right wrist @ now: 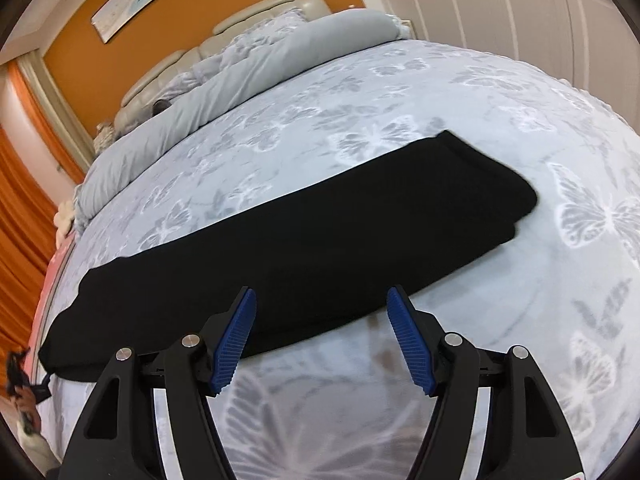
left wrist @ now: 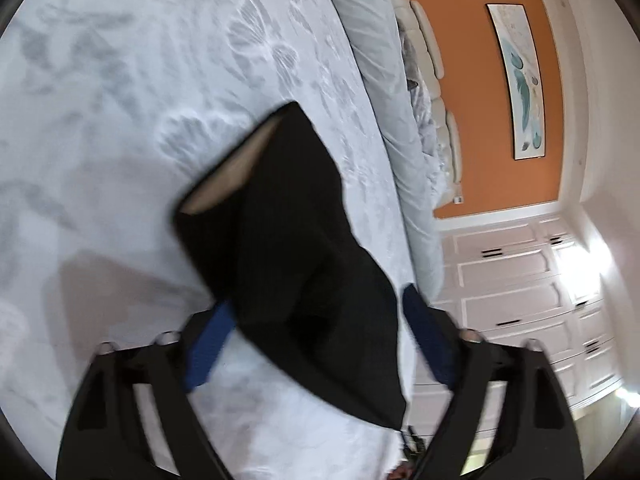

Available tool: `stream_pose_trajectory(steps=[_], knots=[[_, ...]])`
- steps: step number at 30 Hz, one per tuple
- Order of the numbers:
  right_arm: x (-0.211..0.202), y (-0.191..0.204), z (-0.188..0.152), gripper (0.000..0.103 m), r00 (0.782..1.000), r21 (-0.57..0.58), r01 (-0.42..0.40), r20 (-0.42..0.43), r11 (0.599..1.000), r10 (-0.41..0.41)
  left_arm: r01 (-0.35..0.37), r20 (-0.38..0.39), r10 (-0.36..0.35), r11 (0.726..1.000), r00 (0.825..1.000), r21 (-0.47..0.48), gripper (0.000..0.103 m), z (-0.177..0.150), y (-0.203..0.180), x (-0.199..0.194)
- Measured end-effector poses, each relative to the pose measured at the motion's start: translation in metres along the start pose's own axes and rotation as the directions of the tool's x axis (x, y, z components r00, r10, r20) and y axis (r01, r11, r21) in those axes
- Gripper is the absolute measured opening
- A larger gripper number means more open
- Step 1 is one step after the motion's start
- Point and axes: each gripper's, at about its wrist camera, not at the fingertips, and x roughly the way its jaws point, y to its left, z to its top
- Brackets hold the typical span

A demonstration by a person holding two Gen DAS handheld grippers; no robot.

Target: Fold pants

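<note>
Black pants (right wrist: 304, 236) lie folded lengthwise in a long strip across the butterfly-print bedspread (right wrist: 440, 92). My right gripper (right wrist: 322, 300) is open, its blue pads at the strip's near edge, touching nothing. In the left wrist view one end of the pants (left wrist: 288, 216), with a pale lining showing at its opening, sits between and beyond my left gripper (left wrist: 316, 304), whose blue pads stand wide apart. The view is blurred; I cannot tell if the cloth touches a pad.
A grey rolled duvet (right wrist: 224, 92) and a padded headboard (right wrist: 240, 28) lie at the bed's far end. White wardrobe doors (left wrist: 520, 300) stand past the bed's edge. An orange wall with a picture (left wrist: 520, 80) is behind.
</note>
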Motion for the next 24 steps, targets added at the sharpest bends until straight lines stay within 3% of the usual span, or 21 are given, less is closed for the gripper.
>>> stream_pose_trajectory(steps=[4,7,10,12,13,14,15,16,17,18,20,21,22,23,24], knots=[[0.001,0.015,-0.013,0.067,1.0,-0.046,0.007,-0.007,0.999,-0.007,0.019,-0.082,-0.033,0.987,0.996,-0.159,0.093,0.013,0.009,0.017],[0.005,0.028,-0.025,0.067,1.0,-0.074,0.009,-0.025,0.997,-0.011,0.001,-0.134,-0.045,0.952,0.99,-0.308,0.093,0.02,0.016,0.029],[0.007,0.04,-0.035,0.067,0.999,-0.072,-0.018,-0.039,0.997,0.015,-0.042,-0.142,-0.005,0.944,0.99,-0.328,0.089,0.025,0.01,0.023],[0.009,0.052,-0.039,0.067,0.999,-0.079,-0.037,-0.041,0.996,0.033,-0.105,-0.129,0.076,0.965,0.989,-0.242,0.065,0.038,-0.006,0.026],[0.011,0.059,-0.041,0.067,0.998,-0.089,-0.04,-0.043,0.995,0.037,-0.148,-0.14,0.123,0.971,0.982,-0.188,0.036,0.045,-0.015,0.034],[0.013,0.067,-0.042,0.067,0.998,-0.105,-0.048,-0.048,0.993,0.043,-0.176,-0.155,0.156,0.976,0.976,-0.126,0.015,0.052,-0.024,0.041],[0.013,0.074,-0.043,0.067,0.997,-0.118,-0.054,-0.052,0.992,0.048,-0.218,-0.155,0.209,0.975,0.966,-0.044,0.015,0.058,-0.035,0.047],[0.012,0.082,-0.044,0.067,0.997,-0.138,-0.059,-0.056,0.989,0.052,-0.274,-0.079,0.28,0.959,0.957,0.079,0.011,0.063,-0.057,0.044],[0.009,0.093,-0.044,0.067,0.997,-0.174,-0.066,-0.054,0.983,0.057,-0.292,-0.012,0.301,0.934,0.954,0.204,0.01,0.064,-0.08,0.038],[0.005,0.101,-0.044,0.067,0.997,-0.2,-0.068,-0.041,0.977,0.061,-0.296,0.055,0.296,0.89,0.954,0.346,0.01,0.062,-0.106,0.031],[-0.006,0.111,-0.044,0.067,0.997,-0.249,-0.076,-0.01,0.965,0.076,-0.309,0.15,0.274,0.758,0.95,0.574,0.011,0.045,-0.139,0.012],[-0.01,0.114,-0.045,0.07,0.996,-0.268,-0.082,-0.001,0.96,0.085,-0.34,0.166,0.304,0.714,0.938,0.612,0.014,0.041,-0.138,0.011],[-0.011,0.115,-0.045,0.072,0.997,-0.278,-0.073,0.004,0.958,0.077,-0.422,0.195,0.396,0.634,0.897,0.648,0.02,0.036,-0.127,0.018],[-0.01,0.113,-0.046,0.072,0.998,-0.281,-0.058,0.006,0.958,0.063,-0.48,0.205,0.479,0.569,0.854,0.667,0.03,0.03,-0.108,0.024],[-0.005,0.11,-0.046,0.073,0.999,-0.275,-0.039,0.0,0.961,0.041,-0.529,0.22,0.544,0.515,0.81,0.674,0.033,0.024,-0.092,0.03]])
